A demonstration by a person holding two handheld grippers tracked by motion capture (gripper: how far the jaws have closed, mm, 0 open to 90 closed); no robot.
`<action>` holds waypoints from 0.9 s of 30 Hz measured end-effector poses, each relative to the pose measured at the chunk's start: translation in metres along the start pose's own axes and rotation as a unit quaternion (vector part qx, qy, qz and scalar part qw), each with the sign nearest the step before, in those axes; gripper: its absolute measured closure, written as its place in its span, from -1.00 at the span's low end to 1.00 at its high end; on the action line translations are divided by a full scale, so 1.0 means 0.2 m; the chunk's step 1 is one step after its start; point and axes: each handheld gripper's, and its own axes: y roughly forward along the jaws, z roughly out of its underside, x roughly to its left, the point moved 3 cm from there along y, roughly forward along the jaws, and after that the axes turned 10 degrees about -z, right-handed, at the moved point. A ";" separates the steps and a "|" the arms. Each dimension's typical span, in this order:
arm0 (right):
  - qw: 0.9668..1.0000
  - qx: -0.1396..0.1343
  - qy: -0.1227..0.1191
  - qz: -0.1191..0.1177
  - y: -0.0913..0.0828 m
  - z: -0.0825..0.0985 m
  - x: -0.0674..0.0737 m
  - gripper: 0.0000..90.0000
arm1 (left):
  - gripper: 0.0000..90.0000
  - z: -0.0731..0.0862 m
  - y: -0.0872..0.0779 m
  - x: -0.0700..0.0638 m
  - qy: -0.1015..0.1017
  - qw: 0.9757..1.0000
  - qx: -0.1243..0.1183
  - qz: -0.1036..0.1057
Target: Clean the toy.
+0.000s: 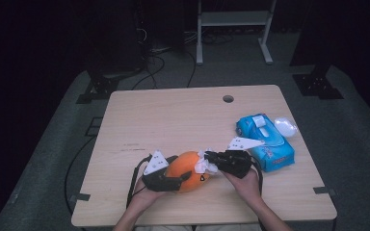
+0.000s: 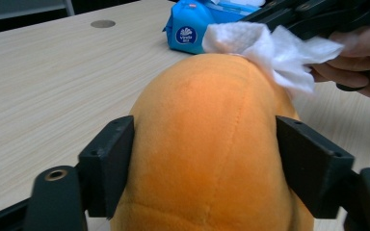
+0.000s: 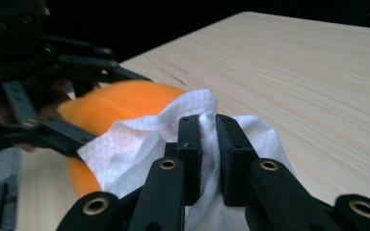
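Your left gripper (image 2: 207, 159) clamps the round orange plush toy (image 2: 212, 144) between its fingers, while your right gripper (image 3: 208, 144) pinches a crumpled white wipe (image 3: 139, 144) against the toy's far end.

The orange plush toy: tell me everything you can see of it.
The rounded orange plush toy looks soft and fuzzy, with a stitched seam running over its top. It lies on the light wooden table near the front edge. The left gripper clamps it, one black finger pressed on each flank. A crumpled white wipe, pinched in the right gripper, rests against its far end. A small dark mark shows low on its right side in the high view.
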 end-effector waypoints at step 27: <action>1.000 0.001 -0.025 0.004 -0.04 -0.04 0.03 0.79 | -0.15 -0.01 0.02 -0.02 0.009 1.000 0.001 0.022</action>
